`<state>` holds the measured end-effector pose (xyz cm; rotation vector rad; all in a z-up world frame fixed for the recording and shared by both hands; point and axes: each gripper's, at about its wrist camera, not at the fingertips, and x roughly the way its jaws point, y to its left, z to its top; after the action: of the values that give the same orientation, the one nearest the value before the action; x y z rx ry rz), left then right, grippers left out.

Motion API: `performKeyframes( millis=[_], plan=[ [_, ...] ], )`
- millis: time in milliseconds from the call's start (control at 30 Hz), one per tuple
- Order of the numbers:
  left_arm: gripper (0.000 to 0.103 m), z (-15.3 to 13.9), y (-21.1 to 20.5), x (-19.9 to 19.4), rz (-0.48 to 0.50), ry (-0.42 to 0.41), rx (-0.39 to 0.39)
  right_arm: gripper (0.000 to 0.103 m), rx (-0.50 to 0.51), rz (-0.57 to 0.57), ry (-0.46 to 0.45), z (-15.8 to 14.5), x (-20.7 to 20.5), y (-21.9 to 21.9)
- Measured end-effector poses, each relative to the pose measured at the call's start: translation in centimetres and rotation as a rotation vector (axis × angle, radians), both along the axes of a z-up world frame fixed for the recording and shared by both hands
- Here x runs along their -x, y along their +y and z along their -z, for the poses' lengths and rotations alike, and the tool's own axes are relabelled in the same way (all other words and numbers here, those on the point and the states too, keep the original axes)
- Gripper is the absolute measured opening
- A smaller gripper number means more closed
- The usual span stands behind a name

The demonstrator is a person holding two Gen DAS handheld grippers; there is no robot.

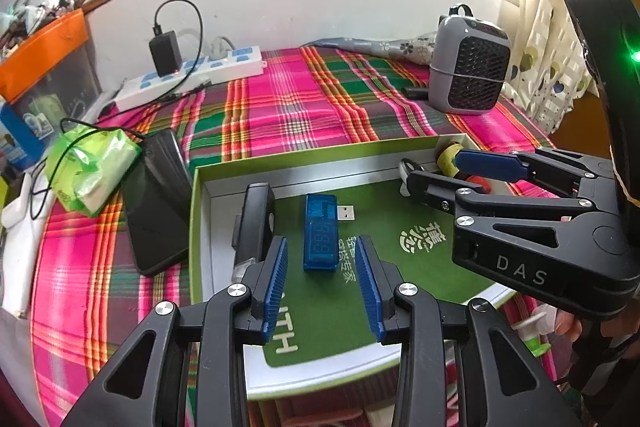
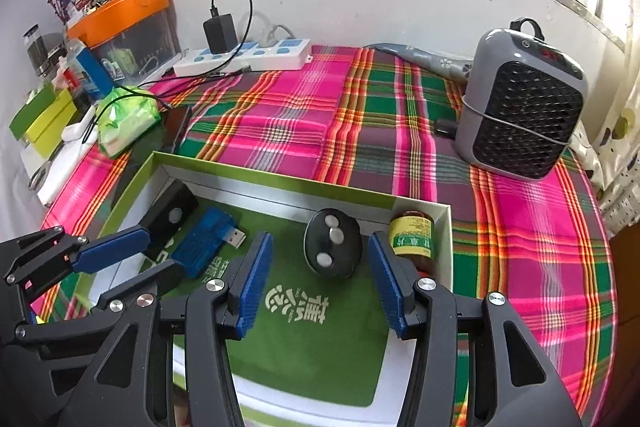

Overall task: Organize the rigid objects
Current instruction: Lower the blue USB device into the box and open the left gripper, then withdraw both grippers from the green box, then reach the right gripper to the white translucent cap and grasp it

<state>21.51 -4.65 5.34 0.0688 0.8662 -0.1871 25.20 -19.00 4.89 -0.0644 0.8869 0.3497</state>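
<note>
Both grippers are hovering spread apart and empty over the shallow green-lined cardboard box (image 2: 444, 227), the left gripper (image 1: 321, 283) just behind a translucent blue USB tester (image 1: 320, 233), the right gripper (image 2: 318, 281) straddling a round black plastic device (image 2: 333, 249).

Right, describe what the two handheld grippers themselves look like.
Both are matte black plastic linkage frames with silver screw heads. The left gripper and right gripper carry ribbed blue finger pads. The right gripper's body is marked "DAS" in white and shows a green indicator light.
</note>
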Motion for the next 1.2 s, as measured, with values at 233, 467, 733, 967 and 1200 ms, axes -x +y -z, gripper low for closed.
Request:
performKeyframes(
  millis=[233, 467, 733, 967, 1200],
  plan=[
    [0.034, -1.2, 0.3, 1.8, 0.002, -0.026, 0.01, 0.051, -0.016, 0.009, -0.023, -1.1, 1.8, -0.2],
    [0.034, -1.8, 0.9, 4.2, 0.006, -0.045, 0.026, 0.051, -0.033, 0.02, -0.053, -2.0, 4.1, -0.4],
    [0.034, -1.9, 2.2, 6.7, 0.004, -0.059, 0.064, 0.051, -0.034, 0.056, -0.067, -2.3, 6.9, -1.4],
    [0.034, -1.4, 4.3, 8.5, -0.006, -0.049, 0.108, 0.051, -0.019, 0.155, -0.088, -1.8, 9.9, -3.5],
    [0.034, 0.1, 6.3, 9.6, -0.014, -0.012, 0.161, 0.051, -0.063, 0.255, -0.077, -0.7, 12.5, -5.7]
  ],
)
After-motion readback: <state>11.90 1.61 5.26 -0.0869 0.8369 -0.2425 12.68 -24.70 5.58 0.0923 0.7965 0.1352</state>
